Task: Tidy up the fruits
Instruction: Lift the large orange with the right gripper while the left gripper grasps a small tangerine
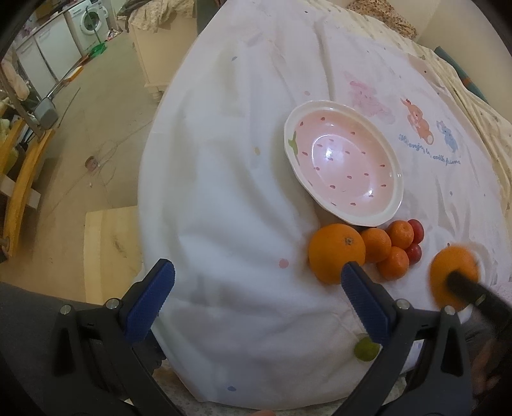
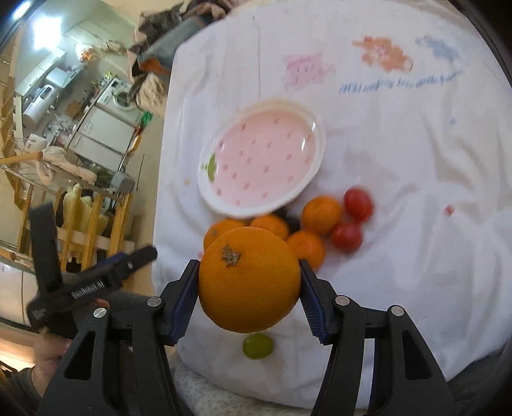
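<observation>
My right gripper [image 2: 249,281] is shut on a big orange [image 2: 249,278] and holds it above the cloth, near the front edge; it also shows in the left wrist view [image 1: 452,275]. A pink strawberry-pattern plate [image 1: 344,160] [image 2: 260,156] sits empty behind the fruit. In front of it lie another big orange [image 1: 336,252], three small mandarins [image 1: 376,244] [image 2: 321,214] and red cherry tomatoes [image 1: 416,230] [image 2: 358,200]. A green grape [image 1: 366,350] [image 2: 257,345] lies near the front edge. My left gripper [image 1: 256,294] is open and empty, left of the fruit.
A white cloth [image 1: 240,192] with cartoon prints covers the table. The table's left edge drops to the floor, with a wooden rack [image 1: 19,179], cabinets and a washing machine [image 1: 91,22] beyond.
</observation>
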`<state>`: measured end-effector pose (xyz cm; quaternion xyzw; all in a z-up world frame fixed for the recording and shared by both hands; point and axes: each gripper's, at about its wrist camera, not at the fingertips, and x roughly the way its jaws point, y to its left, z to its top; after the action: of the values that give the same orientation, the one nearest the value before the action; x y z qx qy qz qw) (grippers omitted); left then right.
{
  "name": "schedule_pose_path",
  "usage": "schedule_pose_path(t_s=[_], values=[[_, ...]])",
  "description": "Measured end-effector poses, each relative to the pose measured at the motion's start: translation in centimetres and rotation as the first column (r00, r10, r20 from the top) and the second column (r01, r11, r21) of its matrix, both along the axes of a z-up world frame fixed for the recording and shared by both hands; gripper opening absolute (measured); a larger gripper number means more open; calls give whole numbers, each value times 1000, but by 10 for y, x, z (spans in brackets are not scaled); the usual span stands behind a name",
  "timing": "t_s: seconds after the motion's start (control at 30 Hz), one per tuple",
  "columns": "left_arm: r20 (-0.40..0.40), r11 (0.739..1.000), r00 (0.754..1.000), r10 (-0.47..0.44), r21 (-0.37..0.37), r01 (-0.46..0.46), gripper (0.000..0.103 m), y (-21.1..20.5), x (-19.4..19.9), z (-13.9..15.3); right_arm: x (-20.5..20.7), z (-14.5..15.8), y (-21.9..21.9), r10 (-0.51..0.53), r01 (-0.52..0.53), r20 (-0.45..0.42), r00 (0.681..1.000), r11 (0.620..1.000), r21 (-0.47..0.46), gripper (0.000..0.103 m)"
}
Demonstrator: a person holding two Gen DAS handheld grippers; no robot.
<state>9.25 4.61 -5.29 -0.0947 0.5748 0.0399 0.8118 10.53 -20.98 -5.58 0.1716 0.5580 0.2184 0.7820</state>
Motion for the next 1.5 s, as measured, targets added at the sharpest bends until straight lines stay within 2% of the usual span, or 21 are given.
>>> schedule_pose_path(t_s=[0.27,0.43,0.63,0.83,0.87,0.93,1.07,1.13,1.27,1.37,1.5], values=[[-7,1000,1000,-16,16,16,102,-4,0,-4,21,29,-27,-32,35,113,993,999,-24,61],[-6,999,1000,-23,44,23,102,-8,-1,-4,22,32,-39,-54,60,173,983,998,-33,61],[-11,995,998,-59,86,60,102,-25,0,-1,23,21,-51,-110,111,153,982,994,4,61],[-34,990,990,-140,24,141,101,-62,3,-3,28,17,-64,-168,168,137,976,986,11,61],[-49,988,987,-154,19,155,100,-70,4,-5,29,17,-66,-176,176,132,976,984,12,61],[-75,984,981,-179,-21,178,90,-88,8,-10,31,14,-72,-192,192,118,974,981,17,61],[-112,982,977,-182,-69,175,82,-119,17,-21,32,10,-83,-227,225,89,970,974,38,62],[-133,981,973,-190,-75,181,74,-137,23,-30,32,10,-89,-246,243,82,966,969,52,62],[-170,983,969,-179,-72,169,69,-159,36,-48,31,14,-96,-265,261,94,960,964,55,62],[-195,986,967,-162,-61,153,61,-166,43,-59,33,15,-99,-271,266,98,958,962,58,61],[-230,990,964,-136,-68,124,61,-167,49,-68,35,15,-103,-277,271,89,957,960,75,61]])
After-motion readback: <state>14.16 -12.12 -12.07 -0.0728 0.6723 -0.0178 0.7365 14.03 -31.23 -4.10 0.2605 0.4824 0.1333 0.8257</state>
